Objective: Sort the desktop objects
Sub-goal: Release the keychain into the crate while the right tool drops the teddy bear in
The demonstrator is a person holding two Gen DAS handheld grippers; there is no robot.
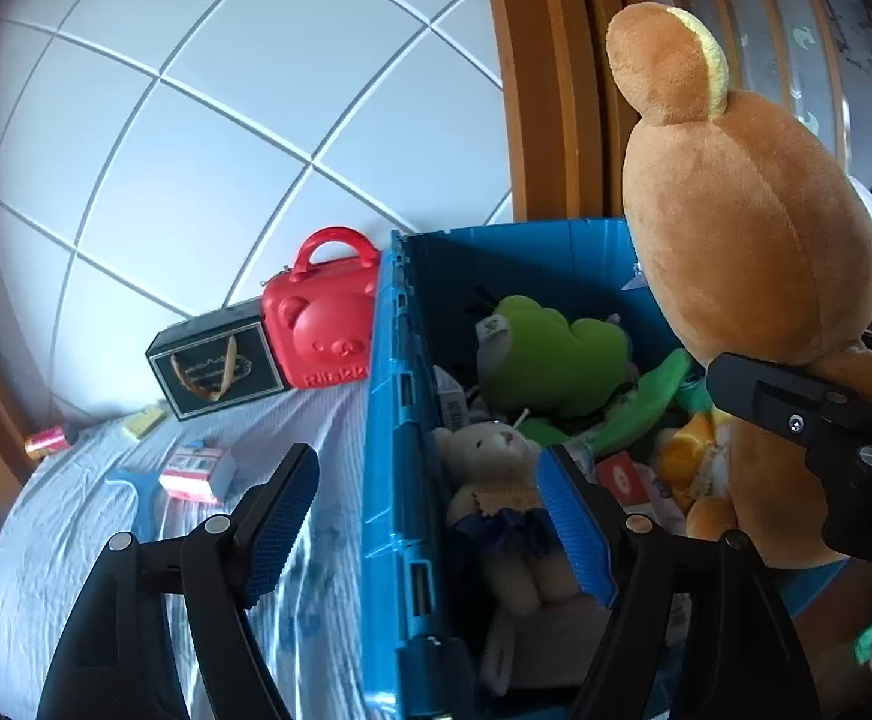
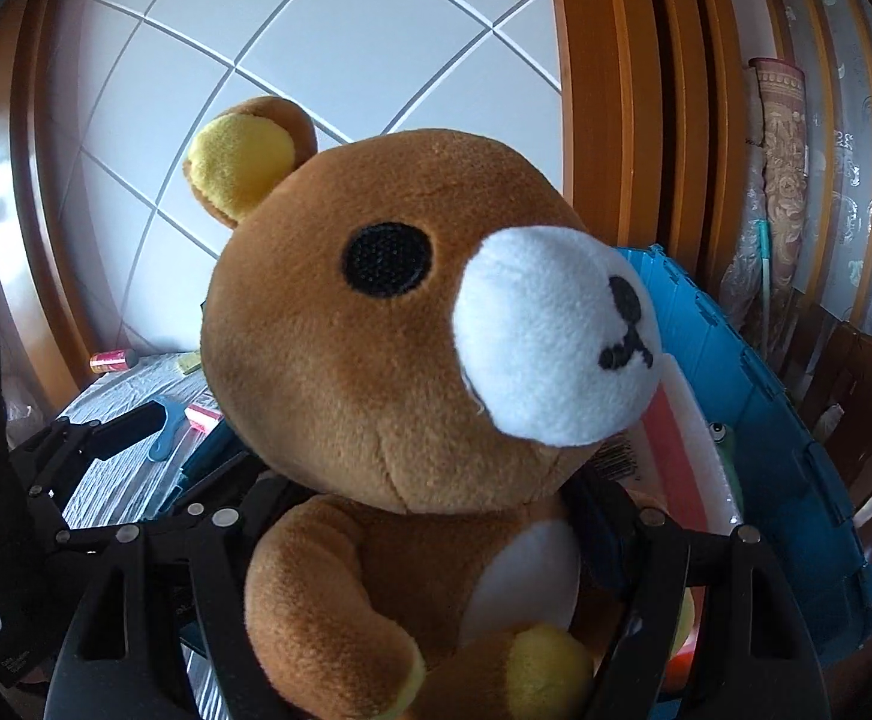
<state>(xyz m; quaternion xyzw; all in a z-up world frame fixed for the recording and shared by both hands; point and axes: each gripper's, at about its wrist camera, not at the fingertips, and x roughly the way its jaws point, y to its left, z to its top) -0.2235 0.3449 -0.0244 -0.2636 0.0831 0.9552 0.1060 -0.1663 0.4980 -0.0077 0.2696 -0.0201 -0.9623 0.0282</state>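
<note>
A big brown plush bear (image 2: 412,372) with yellow ears and a white snout fills the right wrist view. My right gripper (image 2: 436,546) is shut on its body and holds it upright above the blue crate (image 2: 754,384). In the left wrist view the same bear (image 1: 754,252) hangs over the crate's right side, with the right gripper (image 1: 820,420) clamped at its neck. My left gripper (image 1: 430,516) is open and empty, its blue-padded fingers astride the crate's left wall (image 1: 388,420). The crate holds a green plush (image 1: 550,354), a small beige bear (image 1: 496,480) and other toys.
On the blue-grey cloth (image 1: 76,540) left of the crate stand a red bear-shaped case (image 1: 322,324) and a black box (image 1: 214,366). A small red-and-white box (image 1: 196,471), a pink can (image 1: 46,441) and a yellow item (image 1: 143,420) lie there. A tiled wall and wooden frame (image 1: 550,90) stand behind.
</note>
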